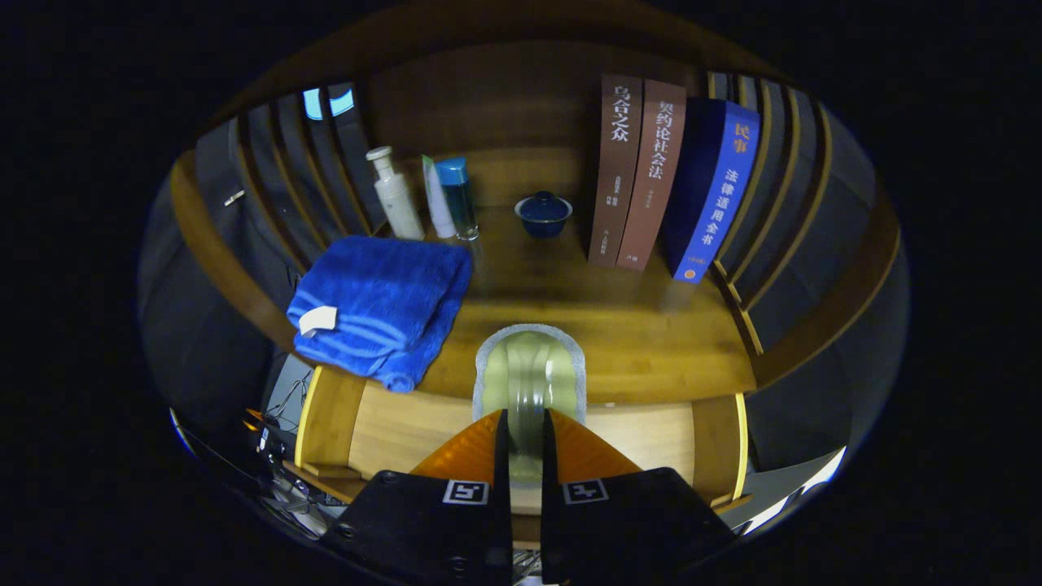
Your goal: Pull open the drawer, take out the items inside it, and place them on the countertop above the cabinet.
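- The drawer point(521, 431) is standing open below the countertop point(619, 325)
- The gripper point(525, 443) is clenching a pale sponge point(529, 374) (edge-on between the fingers), lifting it toward the countertop
- A towel point(383, 305) is lying there already; the sponge is awaiting placement

The gripper point(525, 439) has two wedge-shaped fingers point(468, 452) set on broad, black, blocky mounts. Each mount carries a small square black-and-white marker near the inner edge, and small round screws dot the left mount.
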{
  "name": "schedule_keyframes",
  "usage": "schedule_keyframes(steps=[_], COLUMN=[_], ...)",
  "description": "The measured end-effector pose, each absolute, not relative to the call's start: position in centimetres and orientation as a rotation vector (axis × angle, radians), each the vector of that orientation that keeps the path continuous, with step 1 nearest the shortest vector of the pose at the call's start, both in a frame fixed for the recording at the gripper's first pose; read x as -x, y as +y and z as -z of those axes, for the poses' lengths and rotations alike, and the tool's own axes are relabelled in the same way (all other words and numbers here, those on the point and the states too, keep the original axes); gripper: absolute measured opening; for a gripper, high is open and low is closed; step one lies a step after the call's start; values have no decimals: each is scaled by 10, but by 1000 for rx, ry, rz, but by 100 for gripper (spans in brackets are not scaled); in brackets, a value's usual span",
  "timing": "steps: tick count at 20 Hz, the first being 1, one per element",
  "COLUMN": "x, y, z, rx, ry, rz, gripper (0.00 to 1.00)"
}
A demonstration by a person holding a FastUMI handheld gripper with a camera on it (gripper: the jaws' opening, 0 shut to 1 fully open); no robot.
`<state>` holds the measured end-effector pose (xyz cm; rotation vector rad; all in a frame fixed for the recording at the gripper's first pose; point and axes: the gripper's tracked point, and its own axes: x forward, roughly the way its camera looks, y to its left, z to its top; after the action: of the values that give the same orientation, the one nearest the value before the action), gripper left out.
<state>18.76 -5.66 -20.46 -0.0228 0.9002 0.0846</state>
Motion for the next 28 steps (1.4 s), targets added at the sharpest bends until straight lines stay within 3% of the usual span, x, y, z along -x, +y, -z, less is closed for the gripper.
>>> schedule_keyframes(steps=[7,16,23,28], x=[-262,-279,-275,-235], y=[-60,-56,-55,-48], z=[233,244,220,175], rx=[16,41,-3,-62], ry=[952,976,825,636], rz=[-38,-41,-34,-58], gripper=[18,26,100,100])
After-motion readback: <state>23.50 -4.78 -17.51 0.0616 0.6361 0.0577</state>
